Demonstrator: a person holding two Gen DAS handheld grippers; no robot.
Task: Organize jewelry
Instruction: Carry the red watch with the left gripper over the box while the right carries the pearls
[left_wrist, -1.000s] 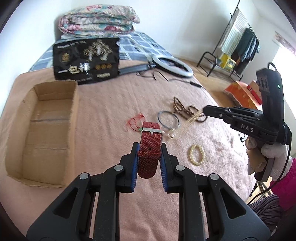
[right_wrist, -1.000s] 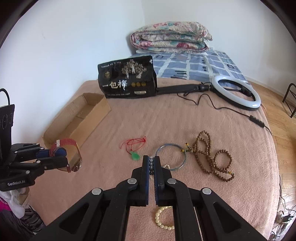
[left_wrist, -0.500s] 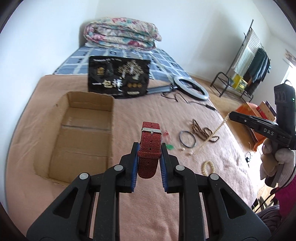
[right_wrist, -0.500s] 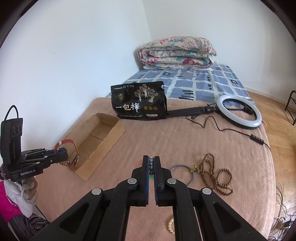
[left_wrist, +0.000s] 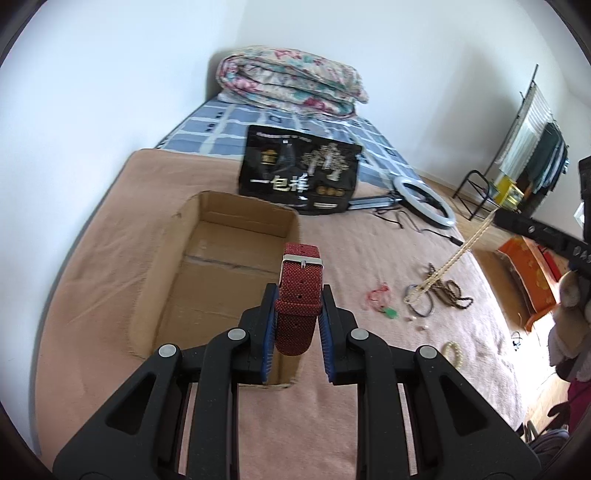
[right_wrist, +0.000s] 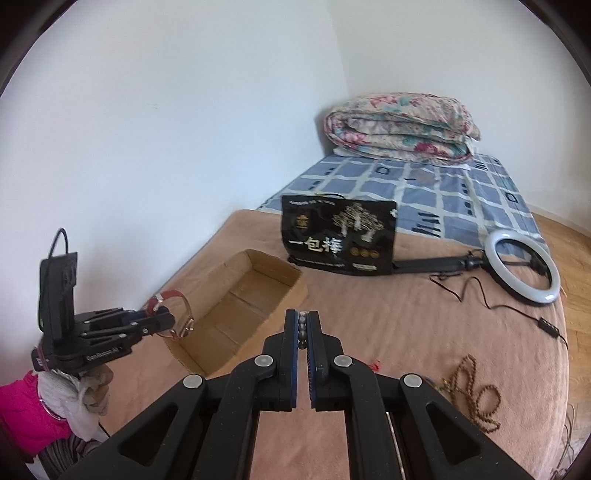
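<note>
Jewelry carried above the brown cardboard box (left_wrist: 229, 266)
Left hand-held gripper (left_wrist: 296, 321) clasps a red woven watch strap (left_wrist: 299, 291); right hand-held gripper (right_wrist: 302, 332) (clenched) pinches a cream bead string (left_wrist: 461, 251).

The red watch strap (left_wrist: 298, 299) hides its own dial; the bead strand (left_wrist: 461, 253) is motion-blurred.

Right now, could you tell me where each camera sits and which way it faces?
Left wrist: on the left gripper, looking down at the cardboard box; its jaws grip a red watch strap.
Right wrist: on the right gripper, facing the box; jaws shut on a bead strand.
Shared: box, black bag, ring light.
</note>
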